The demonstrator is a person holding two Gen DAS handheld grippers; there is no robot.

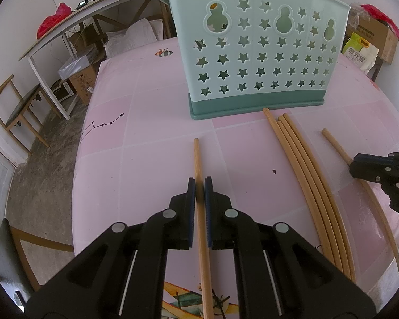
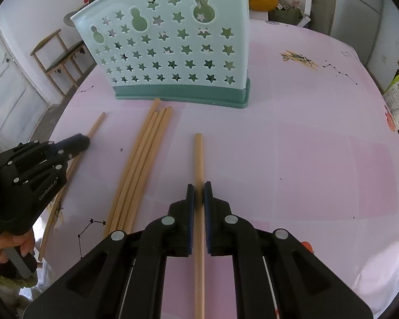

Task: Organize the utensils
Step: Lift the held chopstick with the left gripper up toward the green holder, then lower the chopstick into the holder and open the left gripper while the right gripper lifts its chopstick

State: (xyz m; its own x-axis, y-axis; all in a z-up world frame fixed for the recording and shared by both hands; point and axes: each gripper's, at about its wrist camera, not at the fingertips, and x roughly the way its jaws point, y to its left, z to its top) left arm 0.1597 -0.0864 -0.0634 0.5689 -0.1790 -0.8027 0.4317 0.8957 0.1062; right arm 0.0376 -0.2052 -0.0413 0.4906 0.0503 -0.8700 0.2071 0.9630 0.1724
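A pink patterned cloth covers the desk, and the pale green utensil holder with star cut-outs stands upright toward its far side; we take that holder as our landmark. In front of the holder's base, a bundle of four chopsticks lies flat, its far tips almost touching the base. To the left of that bundle, our left tongs are clamped on a single chopstick, whose far end points toward the holder but stops well short of it. To the right of the bundle, our right tongs are closed on another single chopstick, likewise aimed at the holder.

We judge the step in hand to be the pick-up: both sticks are gripped, though we cannot tell whether either is clear of the cloth. The next move calls for lifting each stick, tipping it upright, and lowering it into the holder's open top without knocking the holder over.
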